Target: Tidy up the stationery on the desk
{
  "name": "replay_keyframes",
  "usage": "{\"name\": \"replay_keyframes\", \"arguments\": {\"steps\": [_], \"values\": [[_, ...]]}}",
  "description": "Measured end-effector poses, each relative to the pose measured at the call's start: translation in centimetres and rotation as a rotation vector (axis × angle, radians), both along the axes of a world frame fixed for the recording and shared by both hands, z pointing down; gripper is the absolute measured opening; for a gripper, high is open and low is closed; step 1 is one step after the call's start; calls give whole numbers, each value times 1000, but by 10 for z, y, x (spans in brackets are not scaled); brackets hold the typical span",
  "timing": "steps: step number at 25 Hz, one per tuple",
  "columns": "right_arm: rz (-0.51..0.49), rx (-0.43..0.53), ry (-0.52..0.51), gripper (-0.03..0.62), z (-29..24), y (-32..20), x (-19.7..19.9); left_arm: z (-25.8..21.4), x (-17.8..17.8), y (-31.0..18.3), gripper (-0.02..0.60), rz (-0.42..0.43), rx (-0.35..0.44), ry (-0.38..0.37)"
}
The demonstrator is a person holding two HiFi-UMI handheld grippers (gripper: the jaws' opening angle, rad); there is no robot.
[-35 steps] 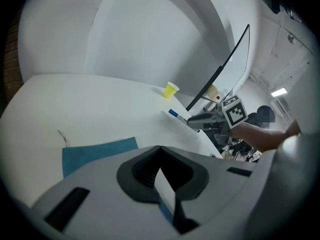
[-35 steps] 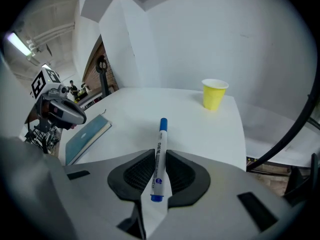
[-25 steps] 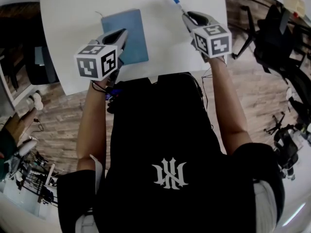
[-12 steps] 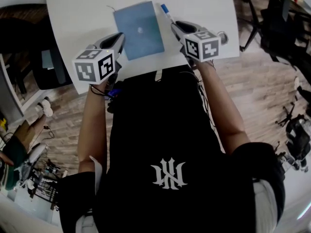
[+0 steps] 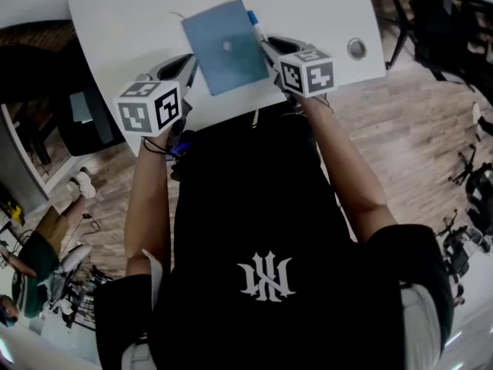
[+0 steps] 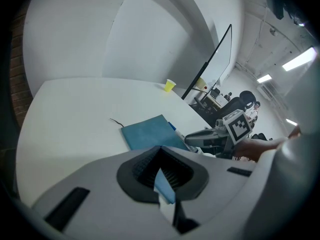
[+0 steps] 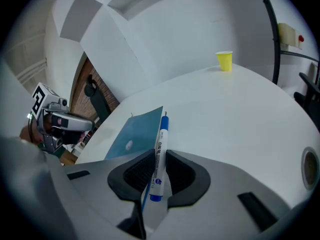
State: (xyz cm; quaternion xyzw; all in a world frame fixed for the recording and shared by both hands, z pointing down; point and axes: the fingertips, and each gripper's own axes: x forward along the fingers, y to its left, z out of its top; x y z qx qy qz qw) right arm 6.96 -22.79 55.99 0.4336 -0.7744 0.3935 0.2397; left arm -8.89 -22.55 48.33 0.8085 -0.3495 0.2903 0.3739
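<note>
**A:** What do the jaws have?

**B:** The left gripper point(image 6: 162, 176) has its jaws pressed together on a corner of the blue notebook point(image 5: 227, 45). A blue sliver shows between the pads. The right gripper point(image 7: 156, 171) pinches a white pen point(image 7: 161, 143) with blue ends, which slants up out of the jaws.

**A:** And the count?

**B:** Two grippers, one notebook, one pen, one yellow cup point(image 7: 224, 61) and one round metal-rimmed hole point(image 5: 356, 48) in the desktop.

**A:** Where does it all sit?

**B:** The notebook lies flat on the white desk point(image 5: 131, 18) near its front edge, between the two grippers. The pen's far end runs along the notebook's right edge. The cup stands well apart, at the far side. Around the desk there is a wooden floor point(image 5: 408, 129) and black office chairs point(image 5: 443, 21).

**A:** Anything unclear?

**B:** I can't tell whether the pen touches the notebook. The print on the pen is too small to read. The person's dark shirt point(image 5: 262, 230) hides the middle of the desk's near edge.
</note>
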Motion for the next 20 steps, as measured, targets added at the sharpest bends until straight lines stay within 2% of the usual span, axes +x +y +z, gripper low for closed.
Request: {"name": "replay_keyframes", "arguments": {"steps": [8,14,20], "values": [[0,10,30,91,4,0,-4,7,-7,0,2,24,-13,0],[42,-4,-125,92,-5,2,-8,6,-3,2,2,40,-14,2],[22,1,-112,103,-4,4,-12,8,0,5,2,52,-16,-1]]}}
